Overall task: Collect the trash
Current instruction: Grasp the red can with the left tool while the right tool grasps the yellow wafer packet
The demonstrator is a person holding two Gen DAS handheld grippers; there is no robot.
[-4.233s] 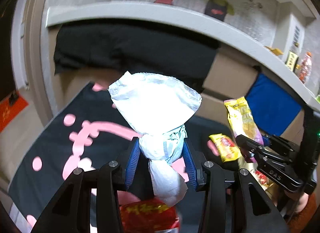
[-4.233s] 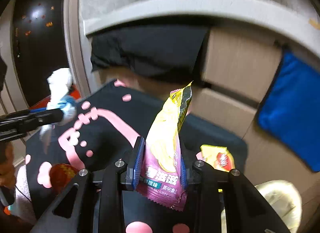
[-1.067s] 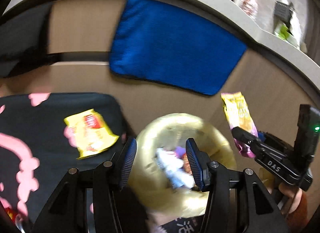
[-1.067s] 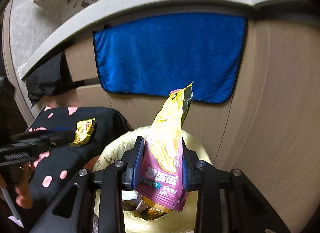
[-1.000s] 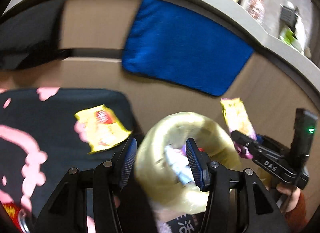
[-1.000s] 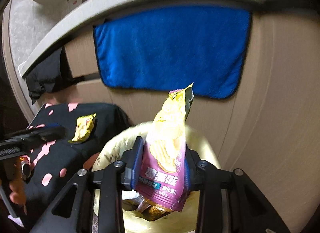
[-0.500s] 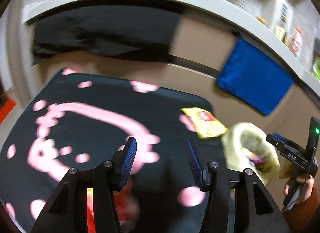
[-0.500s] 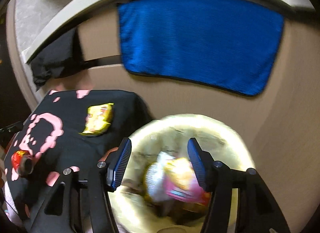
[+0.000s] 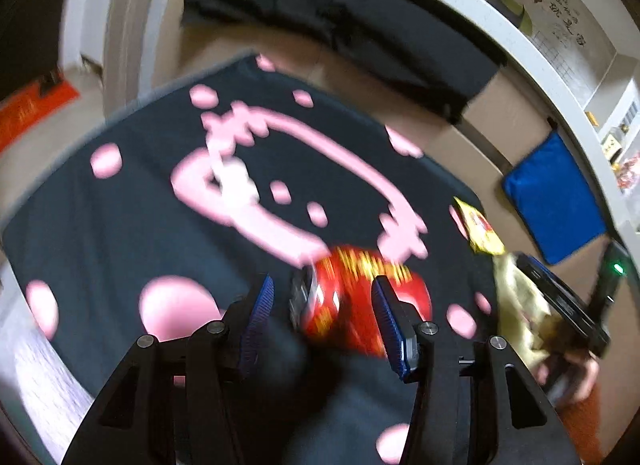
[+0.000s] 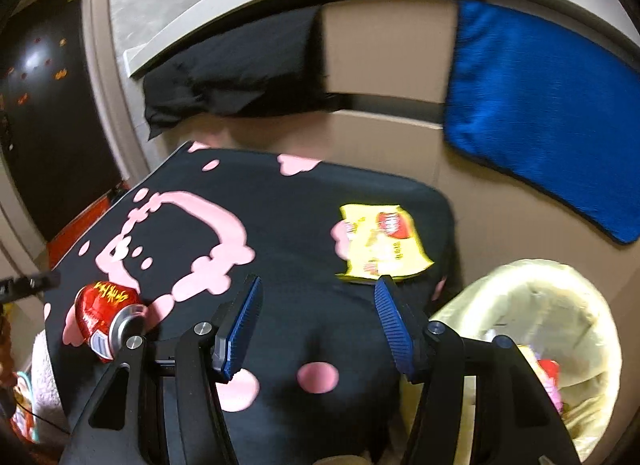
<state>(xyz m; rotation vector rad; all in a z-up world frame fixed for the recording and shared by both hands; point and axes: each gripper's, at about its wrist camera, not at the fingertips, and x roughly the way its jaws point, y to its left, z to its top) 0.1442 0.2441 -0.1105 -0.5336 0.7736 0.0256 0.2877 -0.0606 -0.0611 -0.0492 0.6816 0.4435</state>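
A red drink can [image 9: 360,297] lies on its side on the black mat with pink shapes [image 9: 160,201]. In the blurred left wrist view it shows between the blue pads of my left gripper [image 9: 326,309], which is open and not pressing on it. From the right wrist view the can [image 10: 106,315] sits at the mat's left edge. A flat yellow wrapper [image 10: 380,241] lies on the mat just beyond my right gripper [image 10: 318,329], which is open and holds nothing. The bin lined with a pale yellow bag [image 10: 532,305] stands to the right, with wrappers inside.
A blue towel [image 10: 540,113] hangs on the beige cabinet front behind the bin. A black cloth [image 10: 240,73] hangs under the white counter edge at the back. The mat [image 10: 280,225] ends close to the bin. Orange floor material [image 9: 32,109] lies at the far left.
My right gripper opened and the purple and yellow chip bag dropped into the bin; it then swung left over the mat. My left gripper swung from the bin to the red can.
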